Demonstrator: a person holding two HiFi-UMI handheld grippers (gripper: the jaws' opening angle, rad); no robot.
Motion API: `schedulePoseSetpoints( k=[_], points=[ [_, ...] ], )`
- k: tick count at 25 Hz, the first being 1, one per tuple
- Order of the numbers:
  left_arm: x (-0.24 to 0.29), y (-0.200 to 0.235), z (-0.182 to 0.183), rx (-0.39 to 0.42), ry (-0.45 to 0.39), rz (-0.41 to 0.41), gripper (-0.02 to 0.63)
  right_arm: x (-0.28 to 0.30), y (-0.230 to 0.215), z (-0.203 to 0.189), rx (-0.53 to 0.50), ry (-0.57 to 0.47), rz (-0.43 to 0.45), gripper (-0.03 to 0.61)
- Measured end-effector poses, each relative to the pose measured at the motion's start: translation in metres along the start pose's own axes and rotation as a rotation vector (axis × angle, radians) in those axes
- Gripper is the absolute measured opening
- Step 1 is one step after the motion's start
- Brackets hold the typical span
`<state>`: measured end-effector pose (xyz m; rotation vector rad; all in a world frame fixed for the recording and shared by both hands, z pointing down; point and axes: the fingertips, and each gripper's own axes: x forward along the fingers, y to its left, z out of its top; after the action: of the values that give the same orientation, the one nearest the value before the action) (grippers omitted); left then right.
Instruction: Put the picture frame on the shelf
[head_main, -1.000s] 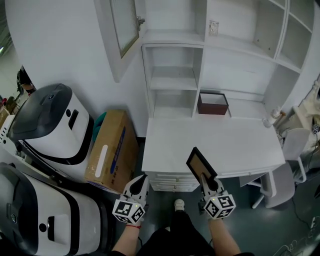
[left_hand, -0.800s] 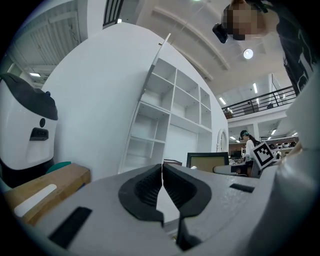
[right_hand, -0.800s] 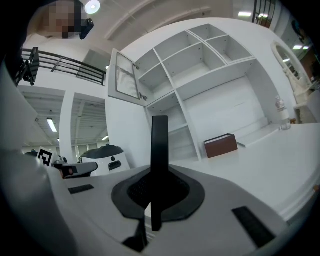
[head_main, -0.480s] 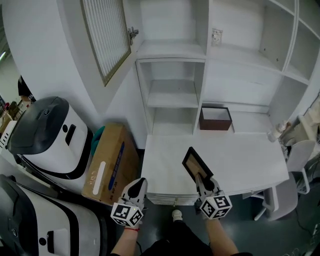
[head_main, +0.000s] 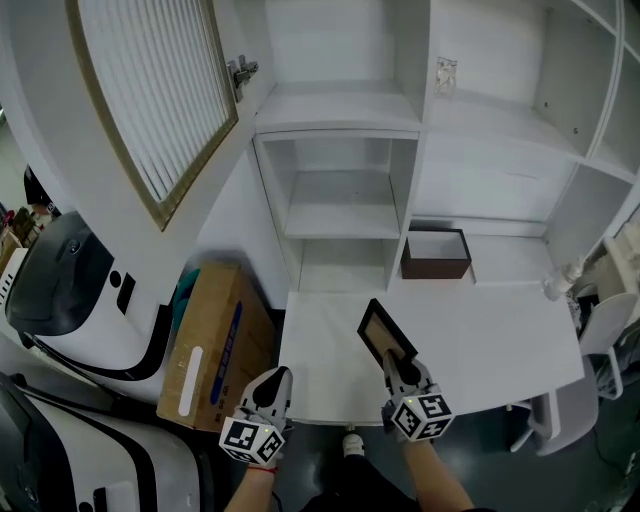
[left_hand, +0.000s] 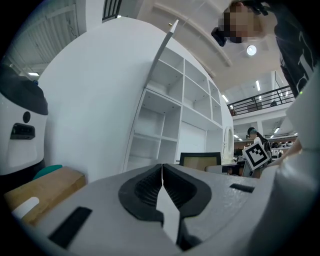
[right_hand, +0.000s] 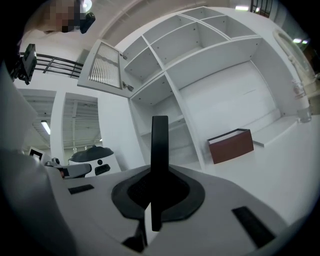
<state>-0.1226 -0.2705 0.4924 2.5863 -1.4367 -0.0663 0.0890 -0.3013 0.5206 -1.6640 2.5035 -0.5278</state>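
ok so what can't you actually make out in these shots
- picture frame: the right gripper view shows it edge-on in the right claw, so its face is hidden; in the head view it is too small to tell what it displays.
- small item on the upper back wall: too small in the head view to identify.
- cardboard box: label print too small to read in the head view.

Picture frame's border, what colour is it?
The picture frame has a black border; head view shows it best.
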Motion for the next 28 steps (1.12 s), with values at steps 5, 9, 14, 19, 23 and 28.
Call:
schedulePoseSetpoints(
  k=[5, 9, 14, 19, 23, 28],
  points=[
    [0.026, 0.012, -0.005, -0.008, 0.005, -0.003, 0.012, 0.029, -0.021, -0.001, 0.008, 0.007, -0.033, 0.011],
    [0.046, 0.022, -0.009, -0.009, 0.009, -0.009, 0.012, 0.052, -0.033, -0.003, 0.023, 0.006, -0.053, 0.011],
    [0.068, 0.031, -0.014, -0.009, 0.018, -0.012, 0.012, 0.079, -0.044, -0.003, 0.035, 0.011, -0.056, 0.011],
    [0.088, 0.040, -0.017, -0.006, 0.020, -0.013, 0.012, 0.107, -0.061, -0.001, 0.042, 0.002, -0.101, 0.011],
    [0.097, 0.045, -0.023, -0.010, 0.024, -0.006, 0.012, 0.129, -0.074, -0.001, 0.020, 0.007, -0.156, 0.011],
    [0.111, 0.050, -0.028, -0.006, 0.028, 0.004, 0.012, 0.152, -0.091, -0.006, 0.011, 0.025, -0.214, 0.011]
  ],
)
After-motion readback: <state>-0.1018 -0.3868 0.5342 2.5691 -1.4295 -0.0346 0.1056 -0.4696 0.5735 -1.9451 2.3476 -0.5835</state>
